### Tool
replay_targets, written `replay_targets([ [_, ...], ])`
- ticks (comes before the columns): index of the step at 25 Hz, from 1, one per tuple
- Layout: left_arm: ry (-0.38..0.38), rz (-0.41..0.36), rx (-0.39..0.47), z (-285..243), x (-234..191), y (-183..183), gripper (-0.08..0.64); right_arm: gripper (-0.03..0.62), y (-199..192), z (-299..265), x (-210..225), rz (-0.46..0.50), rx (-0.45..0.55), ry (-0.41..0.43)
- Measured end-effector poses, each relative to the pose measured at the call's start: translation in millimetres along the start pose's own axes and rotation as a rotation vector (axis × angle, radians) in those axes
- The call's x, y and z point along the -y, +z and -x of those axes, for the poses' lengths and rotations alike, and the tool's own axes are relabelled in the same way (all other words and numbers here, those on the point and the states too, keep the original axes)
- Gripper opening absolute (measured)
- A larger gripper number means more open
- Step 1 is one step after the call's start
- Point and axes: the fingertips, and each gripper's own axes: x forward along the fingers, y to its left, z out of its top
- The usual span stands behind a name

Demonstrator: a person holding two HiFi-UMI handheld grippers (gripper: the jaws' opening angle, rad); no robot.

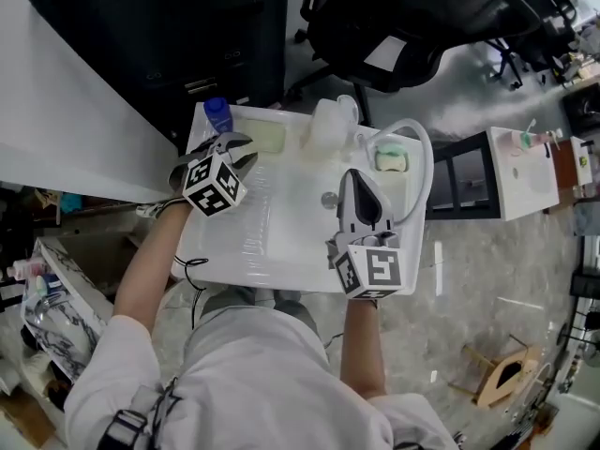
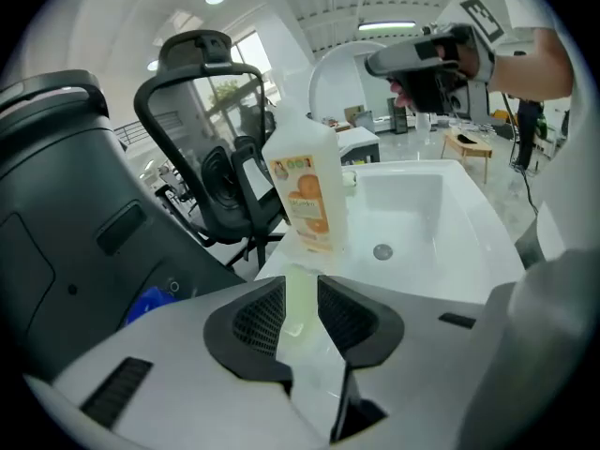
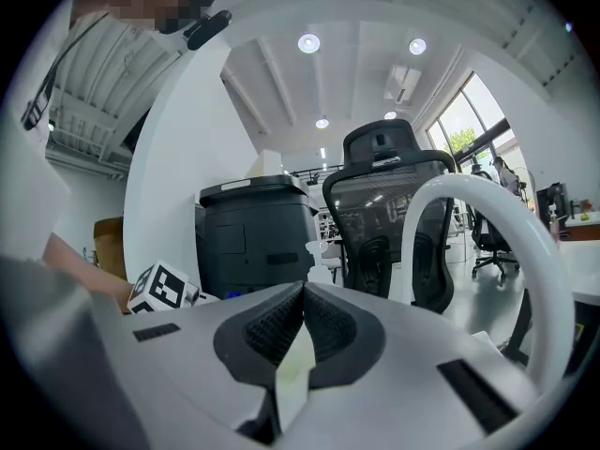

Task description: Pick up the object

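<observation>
The pale yellow-green bar, taken to be the object, lies on the far-left corner of the white sink, on its ledge with its long axis along the far edge. The left hand-held gripper is by far the nearer: its jaws stand a narrow way apart, tips at the bar's left end, pointing along it. In the left gripper view the bar shows in the gap between the jaws of the left hand-held gripper, so closing would probably pinch its short width. Whether the pads already touch it cannot be told.

The right hand-held gripper hangs over the right side of the basin, well apart from the bar, jaws pressed together on nothing.

A translucent bottle with an orange label stands on the far edge just past the bar, and a blue-capped bottle at the corner. A tray in the ledge right of the basin holds a green-and-white lump. The basin shows only its drain.
</observation>
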Motion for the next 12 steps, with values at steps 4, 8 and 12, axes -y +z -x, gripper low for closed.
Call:
replay_targets([
  [4, -0.046, -0.048, -0.045, -27, 4, -9, 0.117, 0.006, -1, -7, 1, -0.015, 0.0, -0.005],
  [8, -0.105, -0.104, -0.103, -58, 12, -26, 0.117, 0.006, -7, -17, -1, -0.019, -0.01, 0.009],
  [12, -0.137, -0.155, -0.152, -81, 18, -39, 0.117, 0.006, -11, -24, 1, -0.019, -0.02, 0.009],
])
